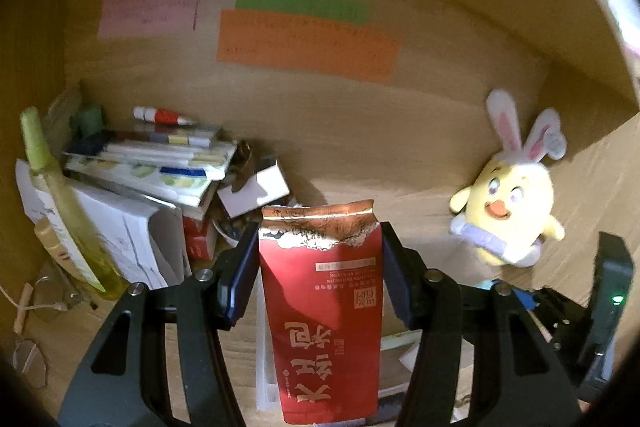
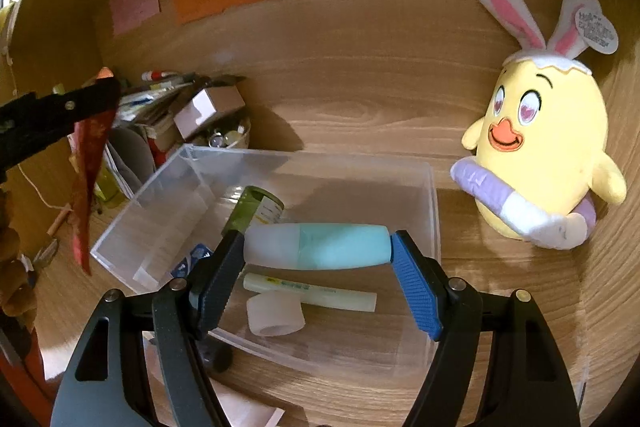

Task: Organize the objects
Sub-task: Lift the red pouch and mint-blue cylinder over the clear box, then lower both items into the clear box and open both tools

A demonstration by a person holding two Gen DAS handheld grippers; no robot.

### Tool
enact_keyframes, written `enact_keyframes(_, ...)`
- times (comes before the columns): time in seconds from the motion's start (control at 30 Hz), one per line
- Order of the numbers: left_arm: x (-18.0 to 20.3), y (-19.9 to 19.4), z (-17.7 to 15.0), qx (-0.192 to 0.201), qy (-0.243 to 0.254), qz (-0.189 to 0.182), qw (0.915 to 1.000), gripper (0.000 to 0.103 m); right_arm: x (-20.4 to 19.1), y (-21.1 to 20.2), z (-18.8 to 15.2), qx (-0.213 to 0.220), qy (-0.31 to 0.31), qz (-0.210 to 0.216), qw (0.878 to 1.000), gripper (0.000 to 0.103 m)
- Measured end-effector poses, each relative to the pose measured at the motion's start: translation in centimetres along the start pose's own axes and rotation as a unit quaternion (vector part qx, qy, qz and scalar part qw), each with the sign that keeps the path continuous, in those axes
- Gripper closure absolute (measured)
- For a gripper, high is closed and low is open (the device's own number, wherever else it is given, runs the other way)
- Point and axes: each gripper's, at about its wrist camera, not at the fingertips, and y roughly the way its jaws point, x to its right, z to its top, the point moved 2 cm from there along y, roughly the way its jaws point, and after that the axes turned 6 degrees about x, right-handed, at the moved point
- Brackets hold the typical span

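Left claw (image 1: 320,267): clamped on my red pouch (image 1: 324,307), held above the bench (image 1: 400,155). Right claw (image 2: 316,267): gripping my teal tube (image 2: 320,246) endwise over the clear box (image 2: 434,211), beside the plush chick (image 2: 544,147).
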Motion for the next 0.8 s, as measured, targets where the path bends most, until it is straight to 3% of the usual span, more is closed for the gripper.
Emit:
enact_keyframes(0.43, 0.6, 5.6, -3.6, -0.079, 0.021, 0.006, 0.9966, 0.046, -0.6, 1.8, -0.9, -0.031, -0.013, -0.005, 0.999, 0.031)
enact_keyframes(0.8, 1.2, 5.9, -4.5, -0.109, 0.025, -0.01, 0.9936, 0.045, -1.5, 2.7, -1.5, -0.036, -0.033, -0.021, 0.999, 0.031)
